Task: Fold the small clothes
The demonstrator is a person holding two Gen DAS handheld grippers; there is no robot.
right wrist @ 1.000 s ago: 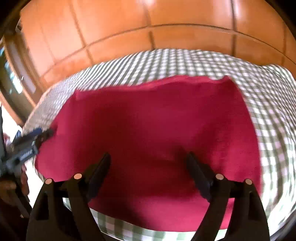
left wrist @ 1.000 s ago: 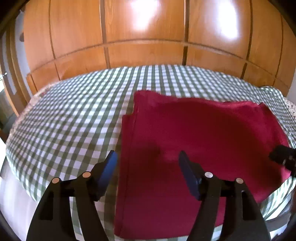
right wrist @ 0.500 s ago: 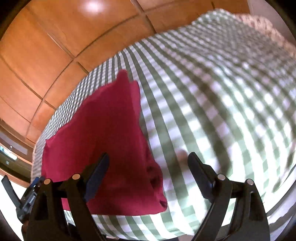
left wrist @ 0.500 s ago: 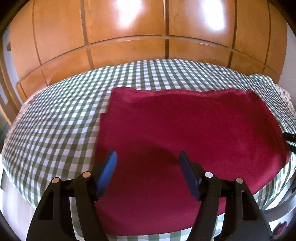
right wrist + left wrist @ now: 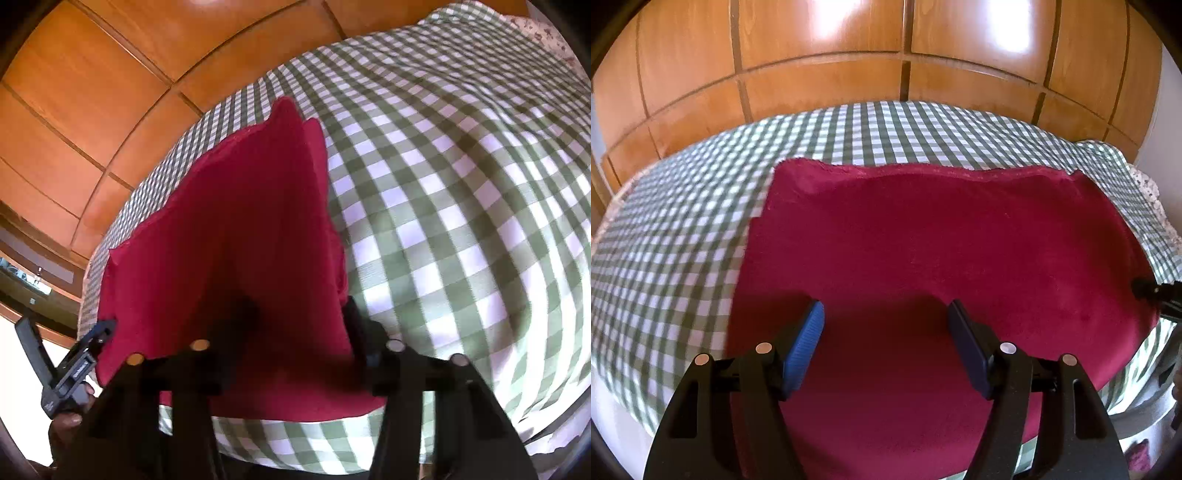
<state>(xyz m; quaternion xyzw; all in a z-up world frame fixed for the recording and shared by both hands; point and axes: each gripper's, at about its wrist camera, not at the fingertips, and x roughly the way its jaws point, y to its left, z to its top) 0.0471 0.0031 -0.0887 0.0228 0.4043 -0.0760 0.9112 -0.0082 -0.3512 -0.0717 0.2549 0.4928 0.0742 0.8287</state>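
Note:
A dark red cloth (image 5: 942, 251) lies flat, folded double, on a green-and-white checked table cover (image 5: 672, 229). My left gripper (image 5: 884, 339) is open and hovers over the cloth's near edge, left of middle. In the right wrist view the cloth (image 5: 229, 236) fills the left half. My right gripper (image 5: 291, 332) is open and low over the cloth's near right corner, with the right finger (image 5: 360, 332) at the cloth's right edge. The right gripper's tip shows at the far right of the left wrist view (image 5: 1156, 290). The left gripper shows at lower left in the right wrist view (image 5: 74, 365).
Brown wooden wardrobe doors (image 5: 886, 55) stand close behind the table. The checked cover (image 5: 461, 221) stretches bare to the right of the cloth. A lace edge (image 5: 1148, 192) hangs at the table's far right corner. The table's front edge runs just below both grippers.
My left gripper has shifted right, over the cloth's near edge. My right gripper has swung to the cloth's right side and dropped close onto its near right corner. Both stay open.

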